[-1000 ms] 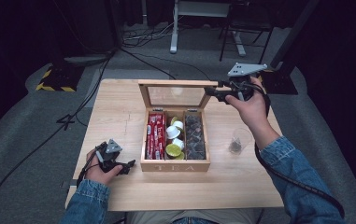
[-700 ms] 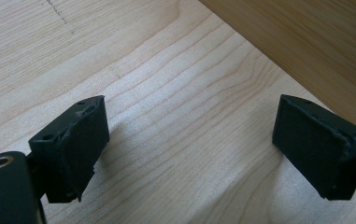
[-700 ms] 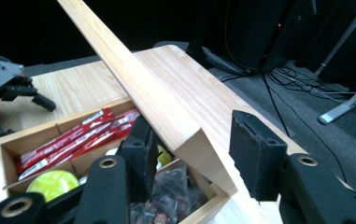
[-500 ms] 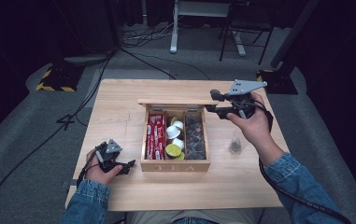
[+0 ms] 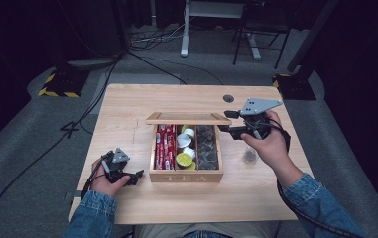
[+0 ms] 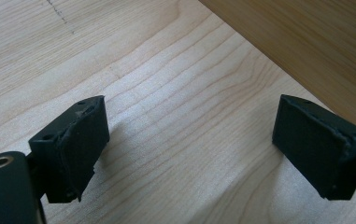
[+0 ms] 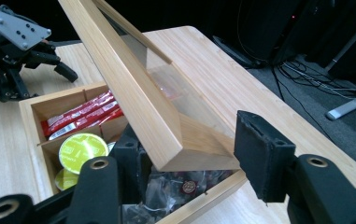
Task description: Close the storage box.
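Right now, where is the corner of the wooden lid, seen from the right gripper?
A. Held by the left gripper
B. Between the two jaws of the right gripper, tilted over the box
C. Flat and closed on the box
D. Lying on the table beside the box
B: in the right gripper view the tilted lid has its corner between the jaws of the right gripper, above the open tea box.

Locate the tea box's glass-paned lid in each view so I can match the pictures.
High view: the lid stands at the back edge of the tea box, picture centre.
Left gripper view: not in it; the box's wooden wall fills the top right.
Right gripper view: lid slants from top left down between the jaws.
Shared landmark: the red packets.
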{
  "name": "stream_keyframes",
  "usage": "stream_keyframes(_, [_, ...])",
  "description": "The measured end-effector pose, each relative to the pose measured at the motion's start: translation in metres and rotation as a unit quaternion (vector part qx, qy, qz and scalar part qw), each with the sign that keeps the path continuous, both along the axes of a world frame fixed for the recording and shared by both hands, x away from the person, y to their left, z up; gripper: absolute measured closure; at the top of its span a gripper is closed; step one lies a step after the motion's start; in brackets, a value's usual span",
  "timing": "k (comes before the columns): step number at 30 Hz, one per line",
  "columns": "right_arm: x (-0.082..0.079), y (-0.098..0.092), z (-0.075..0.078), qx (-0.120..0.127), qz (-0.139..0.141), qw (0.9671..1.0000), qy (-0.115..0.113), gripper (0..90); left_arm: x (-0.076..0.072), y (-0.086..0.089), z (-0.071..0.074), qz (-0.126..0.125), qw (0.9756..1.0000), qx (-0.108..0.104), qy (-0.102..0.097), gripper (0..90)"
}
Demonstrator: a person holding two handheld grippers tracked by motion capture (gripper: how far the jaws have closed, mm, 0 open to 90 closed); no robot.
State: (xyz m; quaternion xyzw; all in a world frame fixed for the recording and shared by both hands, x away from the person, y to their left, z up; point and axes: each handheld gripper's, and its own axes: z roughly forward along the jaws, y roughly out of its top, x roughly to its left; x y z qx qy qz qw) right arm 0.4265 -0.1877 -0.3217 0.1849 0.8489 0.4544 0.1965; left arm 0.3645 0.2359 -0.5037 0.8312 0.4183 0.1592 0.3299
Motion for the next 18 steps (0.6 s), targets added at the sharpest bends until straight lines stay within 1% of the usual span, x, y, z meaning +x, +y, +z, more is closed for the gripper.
stream_keyframes(5, [-0.007, -0.001, -0.008, 0.001, 0.004, 1.0, 0.003, 46.0, 0.0, 0.0, 0.0, 0.001, 1.0, -0.002, 0.0, 11.3])
stream_keyframes(7, [-0.011, -0.001, -0.011, -0.002, 0.004, 1.0, 0.001, 44.9, -0.001, 0.0, 0.0, 0.002, 1.0, -0.003, 0.002, 11.3])
stream_keyframes(11, [-0.018, -0.002, -0.016, -0.007, 0.007, 1.0, -0.002, 44.1, -0.002, 0.0, 0.0, 0.001, 1.0, -0.002, 0.0, 11.3])
stream_keyframes(14, [-0.023, -0.002, -0.02, -0.015, 0.01, 0.9998, -0.007, 43.8, -0.003, 0.0, 0.0, 0.002, 1.0, -0.005, 0.003, 11.3])
stream_keyframes(18, [-0.028, -0.003, -0.027, -0.02, 0.011, 0.9997, -0.008, 42.8, -0.003, 0.0, 0.0, 0.001, 1.0, -0.005, 0.003, 11.3])
